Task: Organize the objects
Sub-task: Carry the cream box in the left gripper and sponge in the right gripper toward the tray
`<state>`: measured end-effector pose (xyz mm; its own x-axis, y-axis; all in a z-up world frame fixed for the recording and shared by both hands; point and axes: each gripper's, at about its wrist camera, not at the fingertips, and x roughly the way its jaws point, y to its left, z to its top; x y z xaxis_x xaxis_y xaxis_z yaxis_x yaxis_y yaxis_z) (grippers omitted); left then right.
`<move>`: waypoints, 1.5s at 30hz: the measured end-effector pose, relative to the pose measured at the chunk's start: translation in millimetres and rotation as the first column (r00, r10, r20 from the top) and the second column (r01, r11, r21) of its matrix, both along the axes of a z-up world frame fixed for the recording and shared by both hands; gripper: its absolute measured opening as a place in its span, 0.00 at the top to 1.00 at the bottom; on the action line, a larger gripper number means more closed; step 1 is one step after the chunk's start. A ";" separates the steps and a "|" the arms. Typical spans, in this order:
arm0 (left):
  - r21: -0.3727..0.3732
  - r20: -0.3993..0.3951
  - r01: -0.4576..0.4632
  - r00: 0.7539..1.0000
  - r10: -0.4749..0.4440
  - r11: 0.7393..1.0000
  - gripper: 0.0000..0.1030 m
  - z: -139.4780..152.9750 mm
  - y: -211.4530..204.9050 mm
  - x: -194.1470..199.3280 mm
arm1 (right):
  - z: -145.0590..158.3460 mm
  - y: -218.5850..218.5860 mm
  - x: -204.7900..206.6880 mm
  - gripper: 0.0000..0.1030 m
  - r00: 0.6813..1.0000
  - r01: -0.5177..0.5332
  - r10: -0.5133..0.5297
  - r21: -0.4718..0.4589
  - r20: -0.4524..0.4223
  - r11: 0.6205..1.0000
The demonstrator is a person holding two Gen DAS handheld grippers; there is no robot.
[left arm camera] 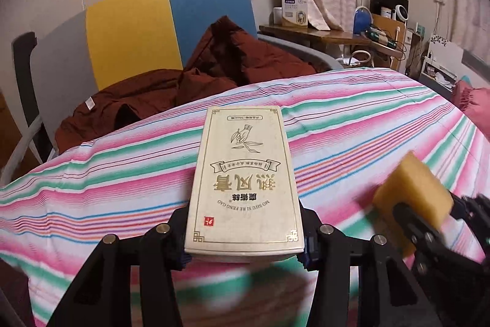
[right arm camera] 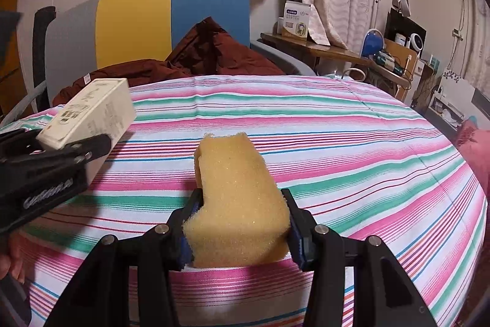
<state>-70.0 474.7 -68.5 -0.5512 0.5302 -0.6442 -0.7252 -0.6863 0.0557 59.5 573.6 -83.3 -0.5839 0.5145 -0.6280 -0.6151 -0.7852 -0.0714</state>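
My left gripper [left arm camera: 245, 238] is shut on a cream box [left arm camera: 243, 176] with gold print, held above the striped bedsheet [left arm camera: 352, 124]. The box also shows in the right wrist view [right arm camera: 92, 115] at the left, clamped in the left gripper [right arm camera: 73, 155]. My right gripper [right arm camera: 240, 232] is shut on a yellow sponge [right arm camera: 237, 201], held over the striped bedsheet [right arm camera: 352, 143]. In the left wrist view the sponge [left arm camera: 413, 198] and the right gripper [left arm camera: 428, 222] are at the lower right, blurred.
A grey armchair with yellow and blue cushions [left arm camera: 165, 29] stands behind the bed, with a dark red garment [left arm camera: 226, 63] on it. A wooden side table [left arm camera: 321, 34] with a box and clutter stands at the back right. A pink pillow [left arm camera: 474, 103] lies at the right edge.
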 end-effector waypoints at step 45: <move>0.208 0.171 -0.254 0.960 0.220 0.945 0.50 47.8 -258.4 60.5 | 10.7 -49.9 -9.4 0.52 0.990 -0.137 0.131 0.221 0.044 0.966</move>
